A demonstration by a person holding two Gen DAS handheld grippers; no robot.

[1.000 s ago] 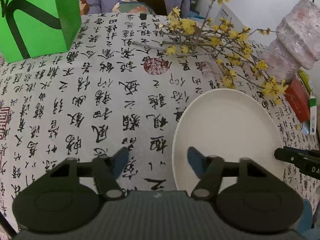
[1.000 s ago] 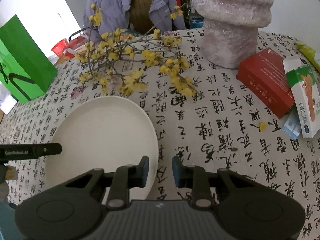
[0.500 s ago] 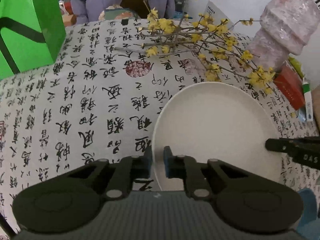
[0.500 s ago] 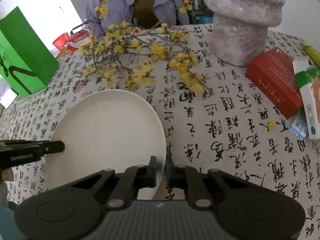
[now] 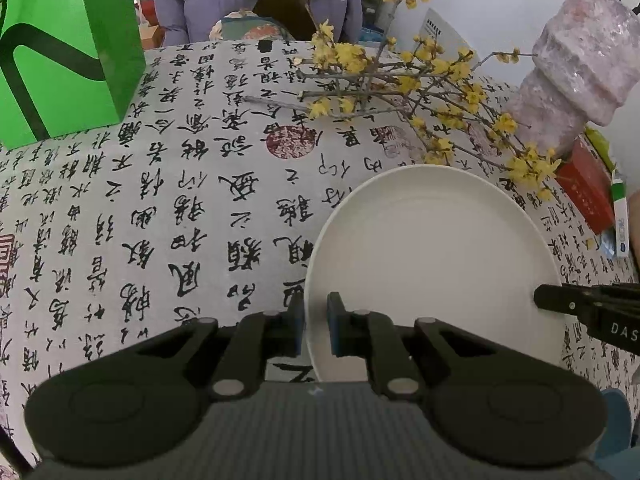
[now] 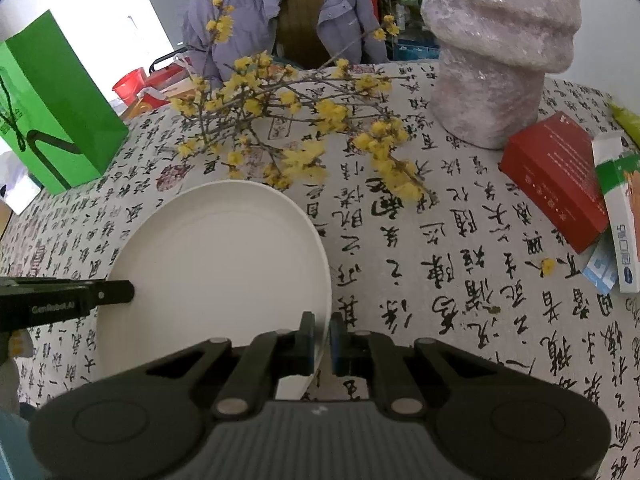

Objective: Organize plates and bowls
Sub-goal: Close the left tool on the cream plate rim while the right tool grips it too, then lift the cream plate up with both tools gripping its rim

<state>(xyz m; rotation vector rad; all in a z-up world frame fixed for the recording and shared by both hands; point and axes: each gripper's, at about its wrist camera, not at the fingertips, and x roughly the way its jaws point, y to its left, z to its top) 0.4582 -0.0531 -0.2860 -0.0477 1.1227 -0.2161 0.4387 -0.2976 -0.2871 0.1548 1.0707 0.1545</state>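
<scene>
A large white plate sits over the calligraphy tablecloth. My left gripper is shut on the plate's left rim, one finger on each side of the edge. My right gripper is shut on the plate's right rim; the plate fills the left of the right wrist view. Each gripper shows in the other's view, the right one at the plate's far edge and the left one at its left edge. The plate looks lifted slightly off the cloth. No bowl is in view.
Yellow-flowered branches lie just behind the plate. A pink wrapped vase stands at the back right. Red and green-white boxes lie at the right. A green paper bag stands at the back left. A chair with a purple jacket is behind the table.
Both grippers closed on the plate's opposite rims, the left from wide open. The plate has since risen a little and the views shifted slightly.
</scene>
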